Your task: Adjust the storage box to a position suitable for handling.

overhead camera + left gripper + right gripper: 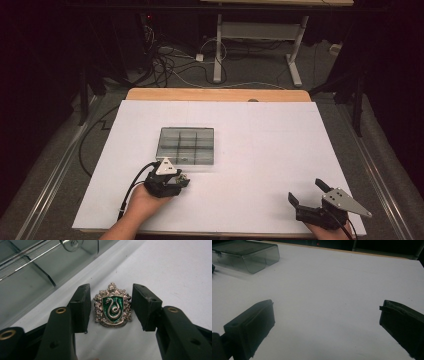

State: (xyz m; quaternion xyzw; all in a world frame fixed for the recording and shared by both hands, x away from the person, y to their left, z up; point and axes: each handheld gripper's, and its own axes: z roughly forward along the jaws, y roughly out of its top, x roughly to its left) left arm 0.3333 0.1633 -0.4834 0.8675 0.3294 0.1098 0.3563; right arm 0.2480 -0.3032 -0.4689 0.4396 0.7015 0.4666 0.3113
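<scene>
Left gripper (111,307) low over white tabletop (270,150), jaws half open either side of badge (112,306), narrow gaps both sides, pads not pressing. Badge, silver crest with green shield and snake, lay flat on tabletop just beside clear compartment box (187,145). Right gripper (310,192) well apart at near right corner, jaws wide, nothing between.

Room's pretty dark around the edges in the high view, but the white table sheet (260,150) is lit evenly from above and comes out a bit soft and low-res. The left gripper view is sharp on the green crest badge (113,306), with glare on the clear box (37,267). The right gripper view is dimmer, its near jaws blurry with soft shadows beneath.
</scene>
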